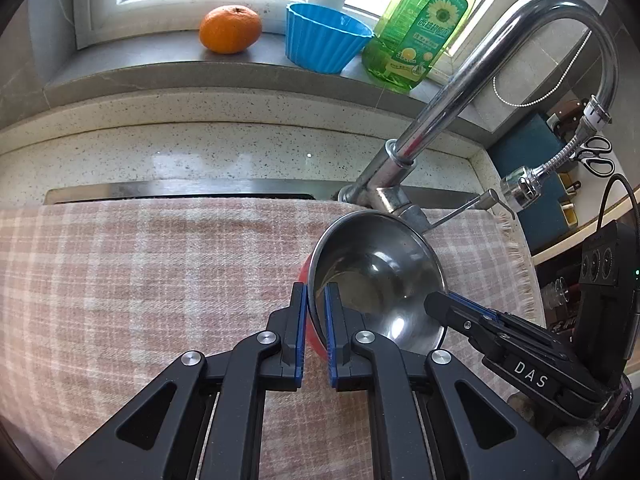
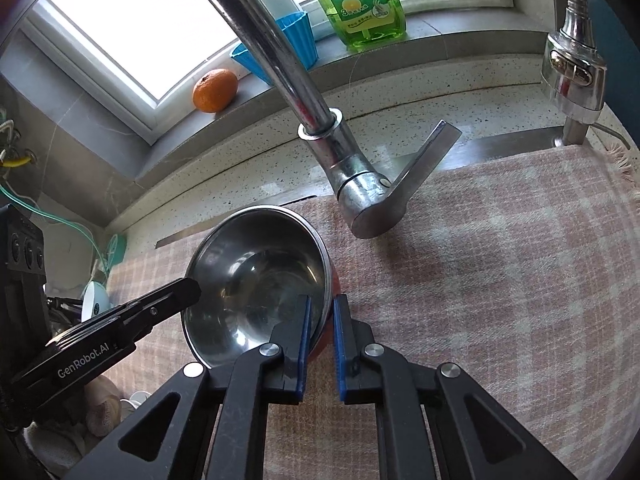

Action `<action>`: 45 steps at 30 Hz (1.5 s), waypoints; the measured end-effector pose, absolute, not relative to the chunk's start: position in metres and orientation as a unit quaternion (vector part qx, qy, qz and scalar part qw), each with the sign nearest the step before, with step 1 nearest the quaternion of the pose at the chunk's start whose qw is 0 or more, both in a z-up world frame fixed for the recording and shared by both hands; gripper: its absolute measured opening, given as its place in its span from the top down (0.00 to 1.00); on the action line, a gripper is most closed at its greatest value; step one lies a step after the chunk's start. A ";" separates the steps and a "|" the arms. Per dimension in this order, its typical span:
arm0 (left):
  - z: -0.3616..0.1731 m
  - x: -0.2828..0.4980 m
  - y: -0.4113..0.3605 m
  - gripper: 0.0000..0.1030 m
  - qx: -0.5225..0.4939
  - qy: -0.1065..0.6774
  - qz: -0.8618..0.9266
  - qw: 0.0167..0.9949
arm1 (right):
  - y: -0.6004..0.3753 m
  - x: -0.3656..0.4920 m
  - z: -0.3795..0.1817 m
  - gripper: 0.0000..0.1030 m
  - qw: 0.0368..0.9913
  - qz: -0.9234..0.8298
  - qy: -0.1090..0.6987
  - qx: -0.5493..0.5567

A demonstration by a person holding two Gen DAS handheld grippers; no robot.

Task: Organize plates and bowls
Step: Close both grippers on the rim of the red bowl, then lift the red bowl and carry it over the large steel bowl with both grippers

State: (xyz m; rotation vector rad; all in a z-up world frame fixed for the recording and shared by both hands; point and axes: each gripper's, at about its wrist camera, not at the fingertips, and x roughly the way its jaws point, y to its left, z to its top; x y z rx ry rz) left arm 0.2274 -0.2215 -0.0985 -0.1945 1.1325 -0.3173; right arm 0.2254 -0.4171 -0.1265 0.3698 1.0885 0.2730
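gripping one metal bowl from two sides, i have my left gripper clamped on its near-left rim, one blue pad inside the bowl and the other against its outer wall. my right gripper is clenched the same way on the opposite rim, one pad on the shiny inside and one on the outside, with the rim pinched thin between them. in the left wrist view the right gripper shows as a black finger reaching in from the lower right to the bowl's edge; in the right wrist view my left gripper comes in from the lower left and meets the rim there. the bowl is steel inside and red on the outside, a strip of red showing just beside my pads in both views. it sits tilted toward me over a pink checked cloth that covers the sink area, and i cannot tell whether its base touches the cloth or hangs just above it. just behind the bowl stands the chrome tap, its base near the bowl's far rim and its lever sticking out to the side. further back, on the window sill, are an orange, a blue fluted cup and a green bottle of dish soap, all well apart from the bowl.
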 end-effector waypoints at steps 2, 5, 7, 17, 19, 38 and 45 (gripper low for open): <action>-0.094 0.223 -0.218 0.93 -0.094 0.529 -0.149 0.830 | -0.414 0.222 -0.122 0.91 0.832 0.130 0.511 0.173; -0.087 0.215 -0.209 0.93 -0.099 0.521 -0.147 0.835 | -0.407 0.217 -0.115 0.90 0.833 0.135 0.508 0.171; -0.082 0.210 -0.203 0.93 -0.101 0.516 -0.145 0.838 | -0.400 0.214 -0.110 0.90 0.835 0.138 0.506 0.166; -0.060 0.185 -0.162 0.93 -0.124 0.498 -0.133 0.848 | -0.362 0.198 -0.087 0.90 0.840 0.161 0.495 0.152; -0.056 0.179 -0.153 0.93 -0.128 0.493 -0.129 0.851 | -0.354 0.195 -0.082 0.90 0.841 0.166 0.493 0.148; -0.029 0.121 -0.053 0.93 -0.173 0.461 -0.079 0.867 | -0.249 0.156 -0.051 0.90 0.841 0.225 0.482 0.102; -0.027 0.101 -0.018 0.93 -0.194 0.453 -0.056 0.868 | -0.210 0.144 -0.048 0.90 0.835 0.249 0.483 0.085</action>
